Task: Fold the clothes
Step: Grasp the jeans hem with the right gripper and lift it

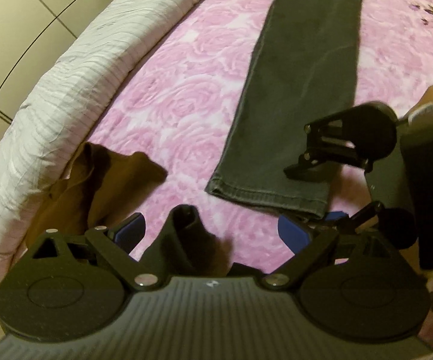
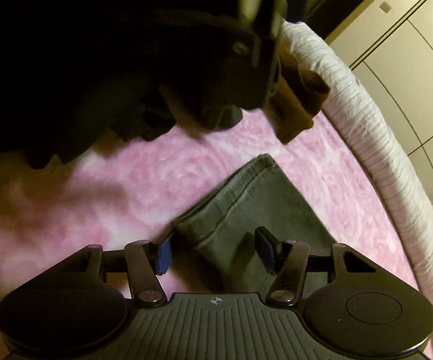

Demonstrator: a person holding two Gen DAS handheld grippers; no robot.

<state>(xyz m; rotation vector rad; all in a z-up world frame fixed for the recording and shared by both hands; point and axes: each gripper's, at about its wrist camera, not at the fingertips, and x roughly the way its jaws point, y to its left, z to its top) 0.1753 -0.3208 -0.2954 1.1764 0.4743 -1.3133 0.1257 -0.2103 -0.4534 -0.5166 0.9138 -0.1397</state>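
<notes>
Dark grey jeans [image 1: 303, 69] lie stretched out lengthwise on a pink rose-patterned bedspread [image 1: 186, 69]. Their hem [image 1: 264, 192] is the near end. In the left wrist view my left gripper [image 1: 213, 231] hovers open just in front of that hem, blue pads wide apart. A dark shape I cannot identify sits between them. My right gripper [image 1: 303, 150] reaches in from the right over the hem's right part. In the right wrist view my right gripper [image 2: 215, 255] stands half open around the hem corner [image 2: 198, 231], and its pads do not press the cloth.
A crumpled brown garment [image 1: 96, 180] lies left of the jeans, also visible as the brown garment [image 2: 300, 99] beyond the hem. A rolled white-grey striped duvet [image 1: 66, 75] runs along the bed's far side. Beige wardrobe doors [image 2: 411, 60] stand behind it.
</notes>
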